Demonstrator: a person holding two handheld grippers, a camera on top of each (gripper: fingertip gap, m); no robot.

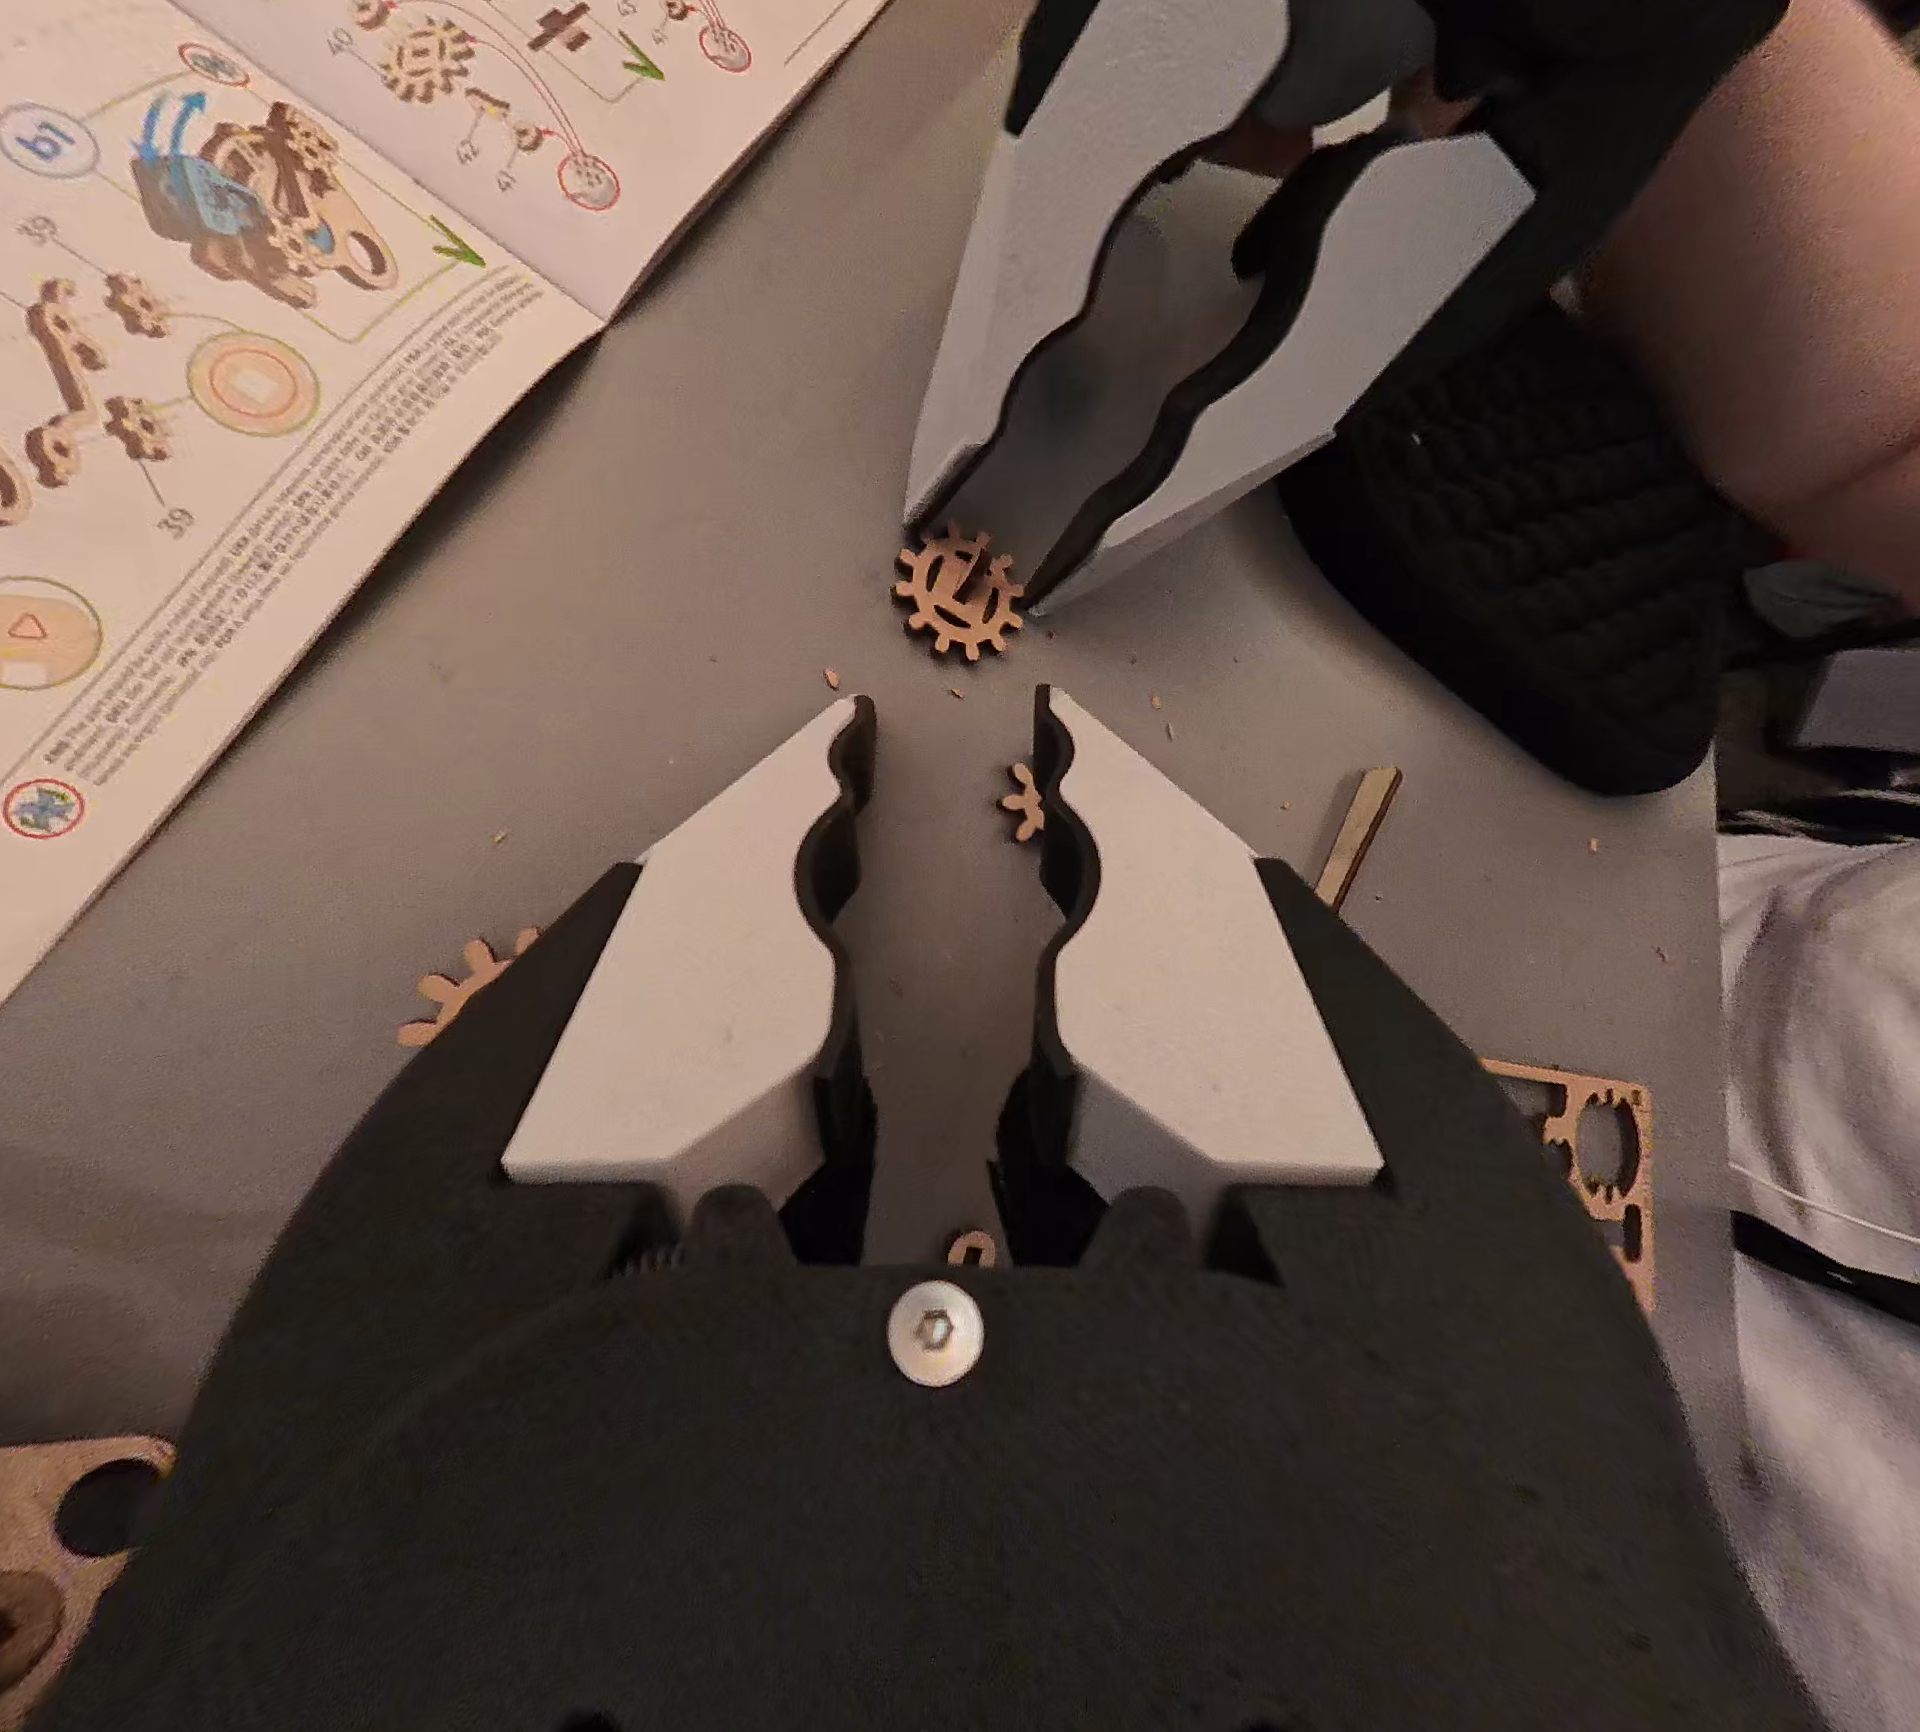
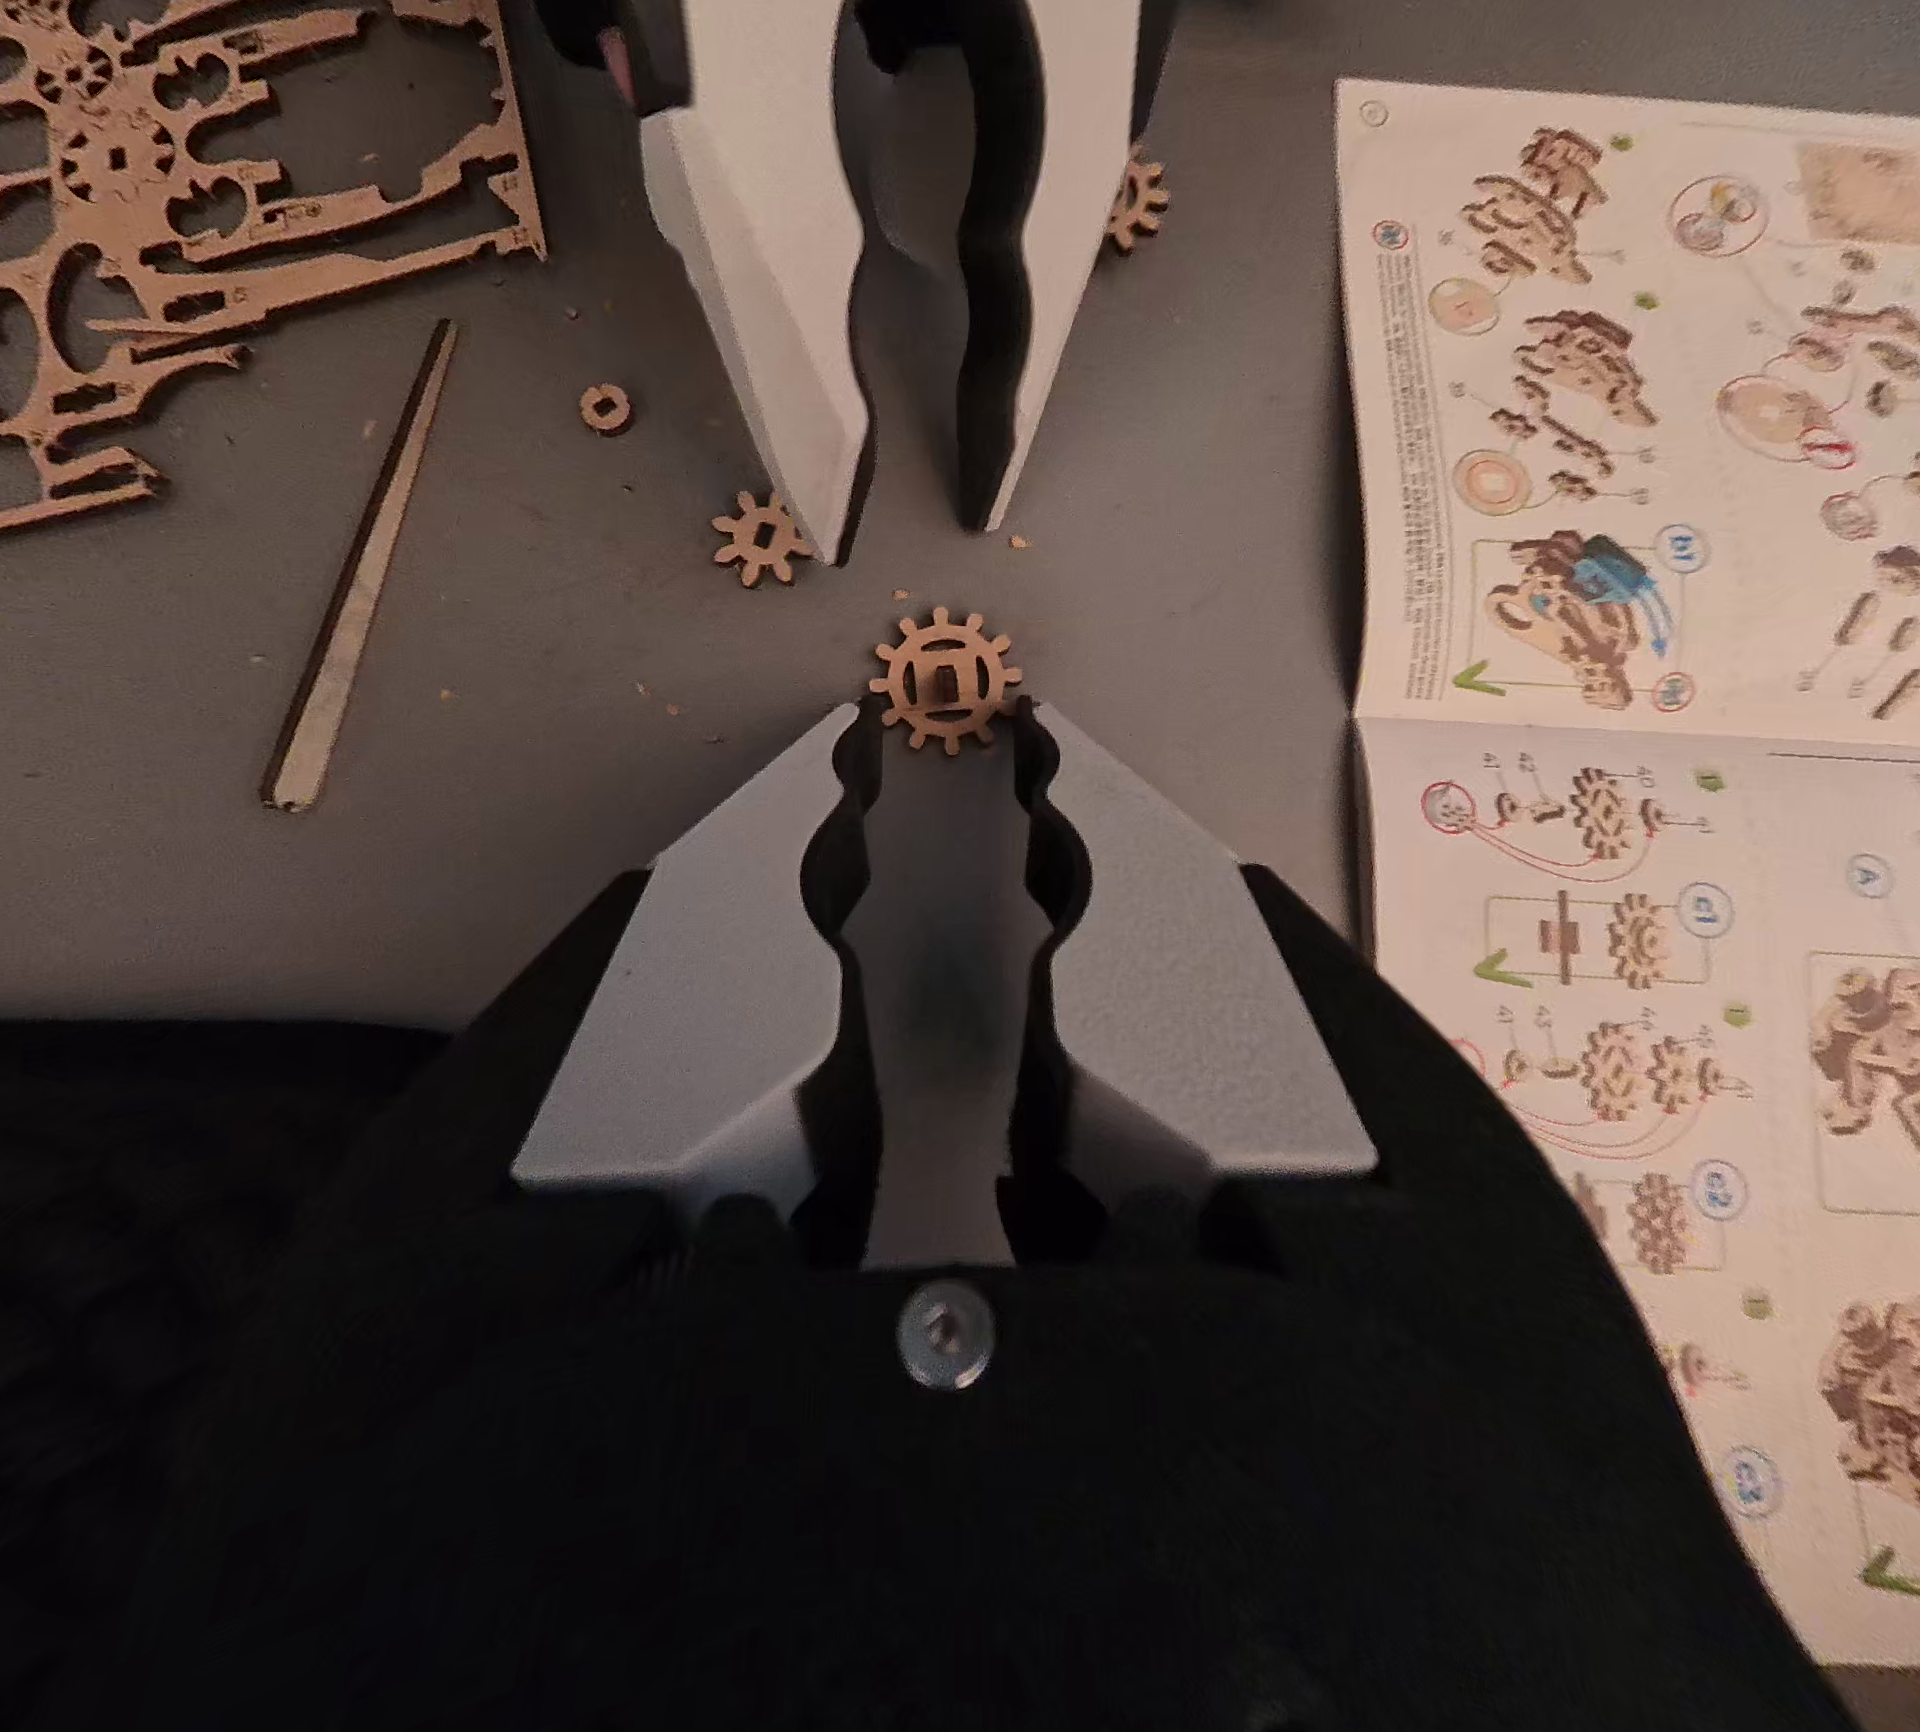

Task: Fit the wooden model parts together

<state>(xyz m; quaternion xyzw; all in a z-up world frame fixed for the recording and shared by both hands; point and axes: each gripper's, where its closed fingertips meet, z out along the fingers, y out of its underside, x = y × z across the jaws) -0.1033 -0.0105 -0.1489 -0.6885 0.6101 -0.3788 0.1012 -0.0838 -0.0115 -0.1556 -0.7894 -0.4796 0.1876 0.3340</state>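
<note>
On the flat grey worktop (image 2: 1195,539) a small wooden gear (image 2: 943,680), thin laser-cut ply with stubby teeth and a slotted hub, lies in the narrow gap between the two grippers, which face each other tip to tip. The right gripper (image 2: 943,714) has its jaws narrowly parted, the tips straddling the gear's near edge and touching or nearly touching its teeth; whether it presses the gear I cannot tell. The left gripper (image 1: 954,693) stands apart from the gear, jaws parted about as far, with nothing between them. Both have pale smooth fingers (image 1: 727,934) with wavy black pads.

Room is tight. A smaller gear (image 2: 761,537) lies just beside one left fingertip, a further gear (image 2: 1135,202) beside the other finger. To the left in the right wrist view are a tapered wooden stick (image 2: 358,576), a small ring (image 2: 607,408) and a punched-out ply sheet (image 2: 260,155); to the right, the open instruction booklet (image 2: 1621,747). Wood crumbs dot the worktop.
</note>
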